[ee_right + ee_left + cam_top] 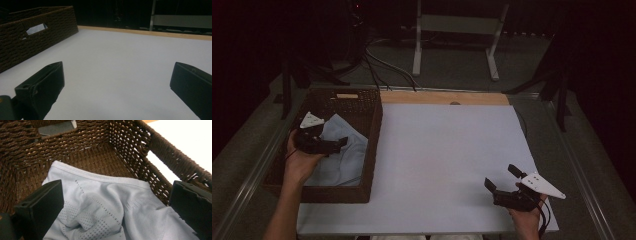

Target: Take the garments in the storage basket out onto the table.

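A pale blue garment [343, 150] lies crumpled inside a dark brown wicker basket [374, 127] at the table's left. My left gripper [339, 145] hovers inside the basket just above the cloth, its jaws wide apart. In the left gripper view the garment [110, 205] spreads between the two black jaws, nothing pinched, and the left gripper [115, 212] is open. My right gripper [502, 177] sits low over the white table surface at the front right, open and holding nothing. In the right gripper view the right gripper [117, 85] has bare white surface between its jaws.
The white sheet [447, 160] covers the table, with a wooden strip [442, 98] along its far edge. The basket [37, 30] stands to the far left in the right gripper view. Cables and a white frame [457, 30] lie on the floor beyond.
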Available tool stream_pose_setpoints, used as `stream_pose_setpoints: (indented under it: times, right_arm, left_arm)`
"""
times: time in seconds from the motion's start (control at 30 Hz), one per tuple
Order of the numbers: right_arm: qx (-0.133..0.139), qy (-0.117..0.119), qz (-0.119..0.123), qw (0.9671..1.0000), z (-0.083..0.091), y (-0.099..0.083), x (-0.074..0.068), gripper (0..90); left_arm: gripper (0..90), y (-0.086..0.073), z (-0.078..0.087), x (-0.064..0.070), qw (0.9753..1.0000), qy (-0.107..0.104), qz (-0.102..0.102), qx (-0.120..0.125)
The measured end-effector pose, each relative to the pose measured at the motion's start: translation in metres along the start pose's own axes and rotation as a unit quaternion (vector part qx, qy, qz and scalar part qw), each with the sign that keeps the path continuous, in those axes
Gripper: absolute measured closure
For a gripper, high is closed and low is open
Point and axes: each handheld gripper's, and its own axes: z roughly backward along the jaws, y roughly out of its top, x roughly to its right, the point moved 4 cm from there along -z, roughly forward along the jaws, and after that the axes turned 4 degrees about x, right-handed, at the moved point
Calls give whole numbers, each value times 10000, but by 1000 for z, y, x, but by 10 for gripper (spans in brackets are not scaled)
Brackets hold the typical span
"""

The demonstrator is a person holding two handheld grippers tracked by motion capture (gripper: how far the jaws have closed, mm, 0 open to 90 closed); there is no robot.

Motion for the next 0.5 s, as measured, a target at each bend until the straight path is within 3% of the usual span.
stream_pose_setpoints:
  times: [0.5]
  right_arm:
    - [20,-17,-17,10000,1,1,1,0]
  left_arm:
    - [14,-6,-9,-12,9996,141,80,-212]
